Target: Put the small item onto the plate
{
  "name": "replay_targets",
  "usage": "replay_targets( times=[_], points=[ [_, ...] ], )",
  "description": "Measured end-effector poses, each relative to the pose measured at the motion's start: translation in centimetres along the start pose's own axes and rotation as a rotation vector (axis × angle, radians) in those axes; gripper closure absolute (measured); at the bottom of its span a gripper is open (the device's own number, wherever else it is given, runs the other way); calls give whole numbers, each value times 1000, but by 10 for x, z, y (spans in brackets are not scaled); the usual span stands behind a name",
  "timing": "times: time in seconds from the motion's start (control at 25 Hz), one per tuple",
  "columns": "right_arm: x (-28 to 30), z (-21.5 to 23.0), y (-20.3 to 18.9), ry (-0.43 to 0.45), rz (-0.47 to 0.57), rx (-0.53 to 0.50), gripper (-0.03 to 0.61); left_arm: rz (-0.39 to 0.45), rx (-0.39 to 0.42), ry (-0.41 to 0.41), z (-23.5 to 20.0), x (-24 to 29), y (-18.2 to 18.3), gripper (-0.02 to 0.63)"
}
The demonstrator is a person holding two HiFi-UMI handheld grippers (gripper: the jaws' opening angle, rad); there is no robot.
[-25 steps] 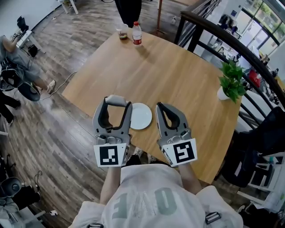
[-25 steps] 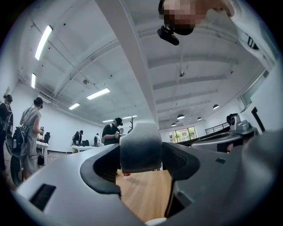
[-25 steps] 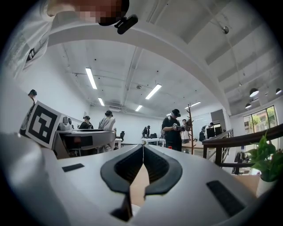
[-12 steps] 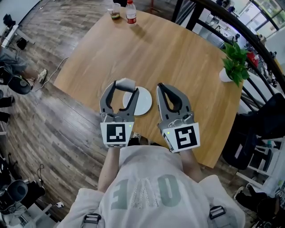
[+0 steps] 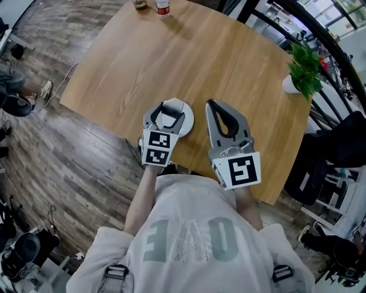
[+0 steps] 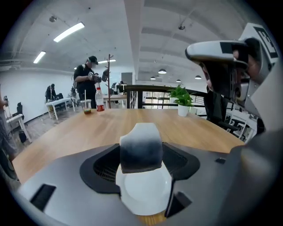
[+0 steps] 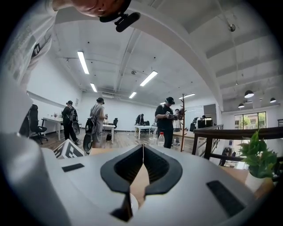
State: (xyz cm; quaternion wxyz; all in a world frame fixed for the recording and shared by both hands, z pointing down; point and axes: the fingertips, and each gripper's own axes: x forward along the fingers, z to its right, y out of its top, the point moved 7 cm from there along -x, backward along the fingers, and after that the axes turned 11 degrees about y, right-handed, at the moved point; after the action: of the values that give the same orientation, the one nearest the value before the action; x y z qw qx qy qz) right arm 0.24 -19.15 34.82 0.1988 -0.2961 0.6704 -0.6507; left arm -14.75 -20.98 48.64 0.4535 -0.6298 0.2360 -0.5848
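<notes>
A small grey-and-white soft item [image 6: 140, 148] is pinched between the jaws of my left gripper [image 6: 141, 152], which is shut on it. It hangs just above a small white plate [image 6: 143, 194]; whether it touches I cannot tell. In the head view, the left gripper [image 5: 168, 109] tilts down over the plate [image 5: 186, 117] near the table's front edge. My right gripper [image 5: 215, 105] hovers beside the plate on its right. Its jaws are shut on nothing, and the tips meet in the right gripper view [image 7: 142, 150].
The round wooden table [image 5: 200, 57] carries a bottle [image 5: 163, 6] and a cup [image 5: 140, 3] at the far edge and a potted plant [image 5: 303, 71] at the right. A dark railing [image 5: 337, 63] runs behind the plant. Several people stand in the room beyond.
My left gripper has carried the small item rightward from the plate's left side to above the plate and tipped downward. The right gripper has stayed beside the plate.
</notes>
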Motion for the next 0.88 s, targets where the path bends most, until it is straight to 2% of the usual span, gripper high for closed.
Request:
replay_targets(
  times=[0.08,0.28,0.56,0.8,0.88],
  points=[
    [0,1,-4,-12,-19,5,560,-59,3,-30,0,11,-13,310],
    [-1,2,-12,-35,-59,15,560,-179,85,-64,6,24,-34,310],
    [2,4,-13,-59,-65,27,560,-297,80,-124,18,36,-48,310],
    [0,4,-17,-79,-76,43,560,-376,109,-106,17,44,-49,310],
    [-1,3,-20,-84,-87,50,560,-409,142,-94,17,47,-49,310]
  ],
)
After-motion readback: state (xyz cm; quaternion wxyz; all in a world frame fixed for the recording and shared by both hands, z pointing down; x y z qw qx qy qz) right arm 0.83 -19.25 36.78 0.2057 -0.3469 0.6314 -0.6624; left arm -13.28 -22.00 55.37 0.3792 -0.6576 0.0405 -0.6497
